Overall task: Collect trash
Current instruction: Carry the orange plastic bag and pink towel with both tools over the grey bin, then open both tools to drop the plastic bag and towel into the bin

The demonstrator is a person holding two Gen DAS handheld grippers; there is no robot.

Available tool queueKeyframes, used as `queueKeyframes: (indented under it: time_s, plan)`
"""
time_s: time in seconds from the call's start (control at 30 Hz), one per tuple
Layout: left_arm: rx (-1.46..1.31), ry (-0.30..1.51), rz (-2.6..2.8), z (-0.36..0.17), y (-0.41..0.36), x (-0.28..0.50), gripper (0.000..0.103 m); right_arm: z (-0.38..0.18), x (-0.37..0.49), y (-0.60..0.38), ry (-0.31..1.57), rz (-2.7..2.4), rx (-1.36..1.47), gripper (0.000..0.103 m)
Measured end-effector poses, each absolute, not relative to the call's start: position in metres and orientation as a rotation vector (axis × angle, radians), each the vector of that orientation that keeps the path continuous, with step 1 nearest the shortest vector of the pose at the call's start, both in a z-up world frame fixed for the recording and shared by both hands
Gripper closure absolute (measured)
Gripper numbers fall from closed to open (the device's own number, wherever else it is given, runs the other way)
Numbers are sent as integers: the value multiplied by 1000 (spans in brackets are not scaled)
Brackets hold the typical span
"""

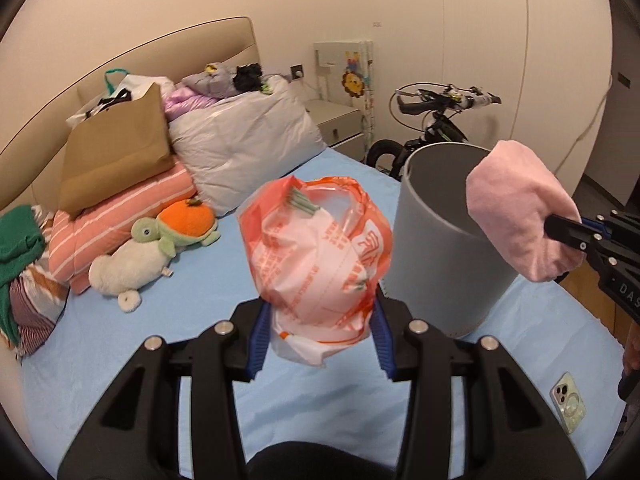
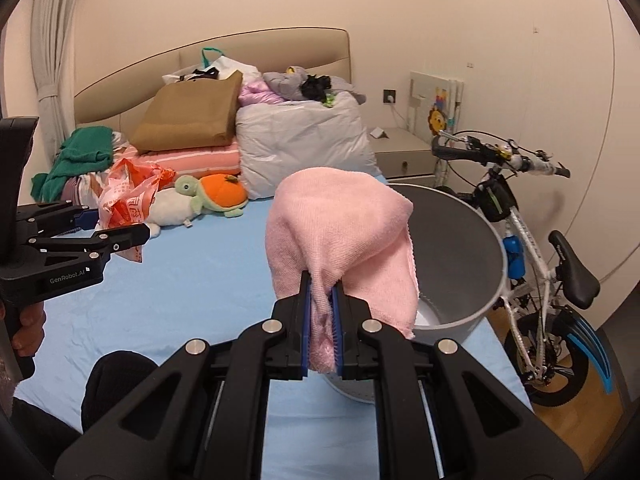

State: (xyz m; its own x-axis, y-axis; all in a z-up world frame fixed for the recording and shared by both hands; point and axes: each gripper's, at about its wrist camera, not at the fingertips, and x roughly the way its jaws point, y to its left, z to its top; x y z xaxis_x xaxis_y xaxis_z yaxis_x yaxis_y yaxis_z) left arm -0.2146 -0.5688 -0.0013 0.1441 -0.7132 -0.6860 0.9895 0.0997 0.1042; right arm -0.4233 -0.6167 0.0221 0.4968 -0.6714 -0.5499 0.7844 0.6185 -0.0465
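Orange-and-white plastic bag [image 1: 320,256] clamped in left gripper [image 1: 320,344], above blue bedsheet [image 1: 192,300]. Pink cloth [image 2: 340,236] pinched in right gripper [image 2: 322,320], near grey bin [image 2: 460,264] at right.

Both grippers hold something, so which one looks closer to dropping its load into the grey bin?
Right, probably. The right gripper holds the pink cloth against the bin rim; the left gripper's bag sits beside it.

Turtle plush [image 1: 176,228], bicycle [image 2: 532,240], phone [image 1: 568,402]
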Motion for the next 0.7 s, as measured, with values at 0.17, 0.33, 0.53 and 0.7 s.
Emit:
queueKeyframes:
  time_s: [0.17,0.33,0.53,0.7]
  plan:
    - [660,517,-1442,15,-603,-246,60,42,-459,-634,553,-934,232,95]
    - [690,489,-1522,24,-635,-280,59,61,-480,-648,530,-948,241,95]
    - [721,495,-1581,23,-669,-305,59,75,-495,-668,520,-969,236,95]
    - [738,503,-1601,19,-690,-312,59,78,-500,-685,523,-967,256,95]
